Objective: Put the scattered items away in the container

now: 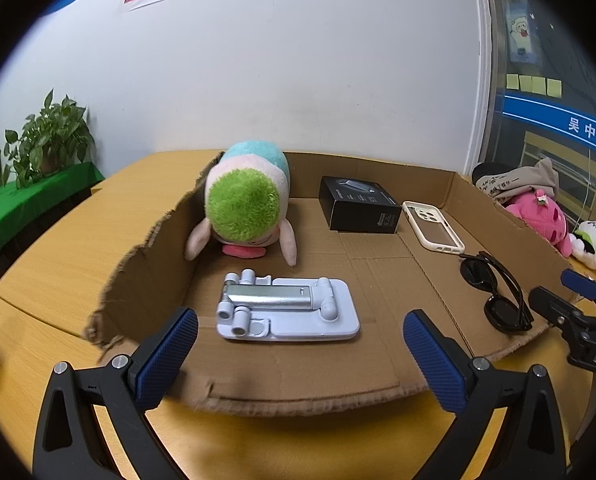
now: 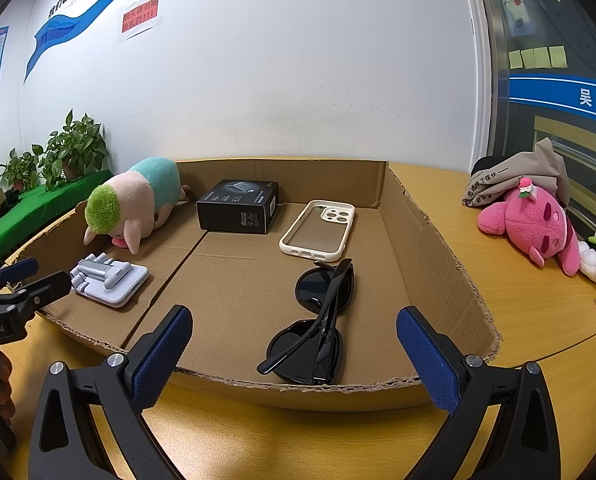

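The cardboard box fills the middle of both views and already holds sunglasses, phone case, black carton, phone stand and a soft toy. A pink plush lies at the right on the bench; it looks light and soft, best pinched at the body. The left tool and right tool both stand wide open, empty.

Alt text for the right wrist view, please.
A shallow cardboard box on a wooden table holds sunglasses, a phone case, a black box, a grey stand and a plush toy. The right gripper is open, empty.
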The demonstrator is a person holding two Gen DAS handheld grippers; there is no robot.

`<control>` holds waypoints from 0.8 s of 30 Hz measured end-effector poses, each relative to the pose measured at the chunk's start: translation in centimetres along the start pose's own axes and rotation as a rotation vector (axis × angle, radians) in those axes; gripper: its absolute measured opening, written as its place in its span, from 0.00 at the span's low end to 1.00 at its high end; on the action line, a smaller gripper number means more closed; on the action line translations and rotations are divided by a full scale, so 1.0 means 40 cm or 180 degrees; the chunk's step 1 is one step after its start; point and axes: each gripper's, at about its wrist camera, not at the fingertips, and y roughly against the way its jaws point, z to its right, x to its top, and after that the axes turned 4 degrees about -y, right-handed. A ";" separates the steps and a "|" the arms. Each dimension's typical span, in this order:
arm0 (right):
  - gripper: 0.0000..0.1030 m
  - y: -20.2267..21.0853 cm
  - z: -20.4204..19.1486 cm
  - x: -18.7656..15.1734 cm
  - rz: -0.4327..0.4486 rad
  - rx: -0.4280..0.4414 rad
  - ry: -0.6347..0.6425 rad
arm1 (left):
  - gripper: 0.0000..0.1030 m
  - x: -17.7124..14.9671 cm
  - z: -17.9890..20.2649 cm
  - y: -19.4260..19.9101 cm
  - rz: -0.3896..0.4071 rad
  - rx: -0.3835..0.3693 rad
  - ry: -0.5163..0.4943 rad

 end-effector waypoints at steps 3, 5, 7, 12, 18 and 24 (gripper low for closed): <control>1.00 0.001 0.000 0.000 -0.0001 0.0007 -0.0006 | 0.99 0.021 -0.011 0.081 0.0016 -0.0104 0.0084; 1.00 0.001 0.000 0.000 0.0000 0.0007 -0.0005 | 0.99 0.019 -0.016 0.112 -0.0014 -0.0140 0.0122; 1.00 0.002 0.000 0.000 -0.0001 0.0008 -0.0007 | 0.99 0.004 -0.016 0.135 -0.0139 -0.0132 0.0077; 1.00 0.003 -0.002 -0.002 -0.0001 0.0008 -0.0007 | 0.99 -0.078 -0.027 0.127 -0.0464 -0.0044 -0.0125; 1.00 0.025 0.009 -0.006 -0.0137 0.0142 0.0052 | 0.99 -0.152 -0.054 0.064 -0.0870 -0.0090 -0.0065; 1.00 0.147 0.036 -0.062 -0.0372 0.0309 0.0394 | 0.99 -0.170 -0.057 0.013 -0.1186 -0.0142 -0.0146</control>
